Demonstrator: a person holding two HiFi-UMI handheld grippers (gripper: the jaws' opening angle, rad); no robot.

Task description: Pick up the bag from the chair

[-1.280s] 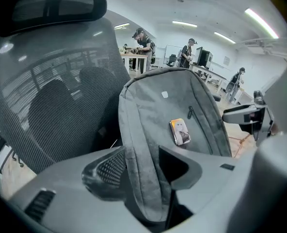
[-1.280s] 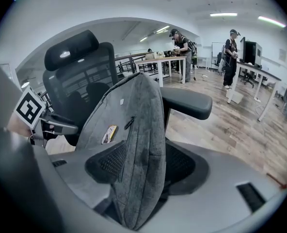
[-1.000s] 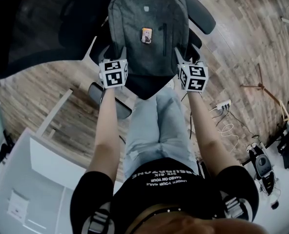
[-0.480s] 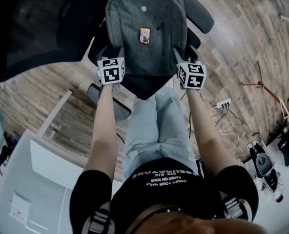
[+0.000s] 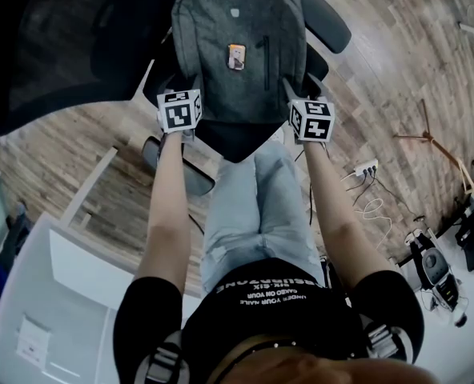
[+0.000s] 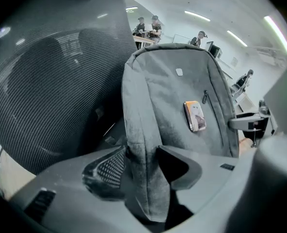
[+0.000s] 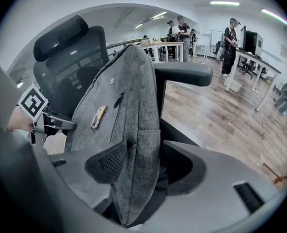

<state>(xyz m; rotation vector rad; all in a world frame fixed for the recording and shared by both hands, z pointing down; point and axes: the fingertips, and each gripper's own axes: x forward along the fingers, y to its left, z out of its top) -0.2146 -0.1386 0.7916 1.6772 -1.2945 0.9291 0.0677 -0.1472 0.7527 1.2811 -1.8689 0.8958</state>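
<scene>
A grey backpack (image 5: 239,50) stands upright on the black office chair (image 5: 121,42), with a small orange tag on its front. My left gripper (image 5: 192,86) is shut on the bag's left side edge (image 6: 141,178), the fabric pinched between the jaws. At the other side my right gripper (image 5: 291,90) is shut on the right edge (image 7: 138,178) in the same way. The backpack (image 6: 177,106) leans against the mesh backrest (image 6: 46,81). In the right gripper view the bag (image 7: 124,101) shows side on, with the left gripper's marker cube behind it.
The chair's armrest (image 5: 325,22) juts out at the bag's right (image 7: 182,74). A white desk (image 5: 53,294) lies at lower left. A power strip with cables (image 5: 365,170) rests on the wooden floor at right. People and desks stand far back in the room.
Both grippers have moved a little up the head view together with the backpack's lower sides; both stay shut on the fabric.
</scene>
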